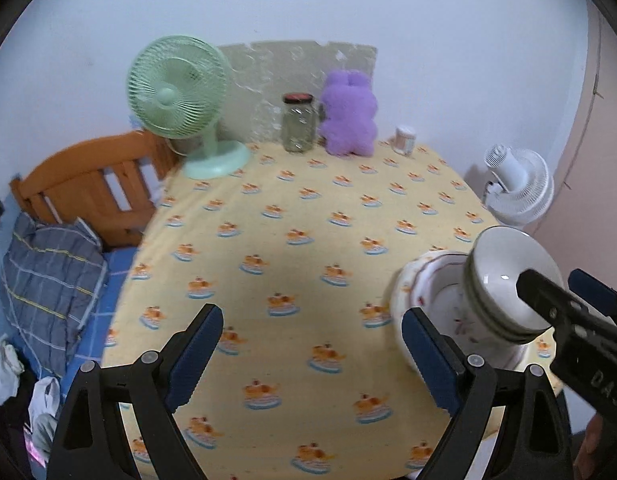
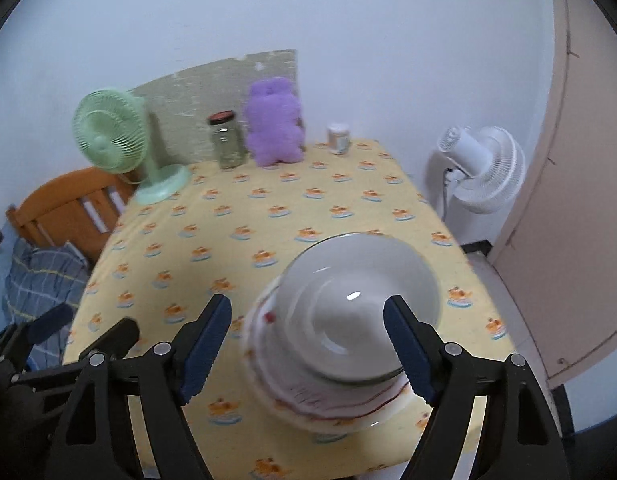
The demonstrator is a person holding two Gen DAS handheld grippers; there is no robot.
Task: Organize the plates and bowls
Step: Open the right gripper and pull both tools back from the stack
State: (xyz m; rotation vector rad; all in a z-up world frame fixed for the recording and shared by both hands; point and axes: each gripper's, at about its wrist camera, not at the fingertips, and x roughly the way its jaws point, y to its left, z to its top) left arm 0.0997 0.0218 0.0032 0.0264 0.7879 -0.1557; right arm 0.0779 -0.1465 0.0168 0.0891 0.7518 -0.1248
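While both grippers are hovering with jaws apart, gripping nothing, the table [image 2: 308, 208] in its yellow cloth is carrying everything. On its near right corner the plates [image 2: 328, 396] are sitting stacked, with the bowls [image 2: 360, 304] nested on top. The right gripper [image 2: 308, 344] is hanging just over that stack; the left gripper [image 1: 312, 348] is beside it over bare cloth.

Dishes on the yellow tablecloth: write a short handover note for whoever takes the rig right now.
Left gripper: open, empty, over bare yellow patterned tablecloth.
Right gripper: open, around the white ceramic bowls without gripping.
Dishes: bowls nested together on the white floral-rimmed plates, near the table's right front edge.
Done: bowls and plates appear gathered into one stack.
Left: no other dishes visible; check stack stability.
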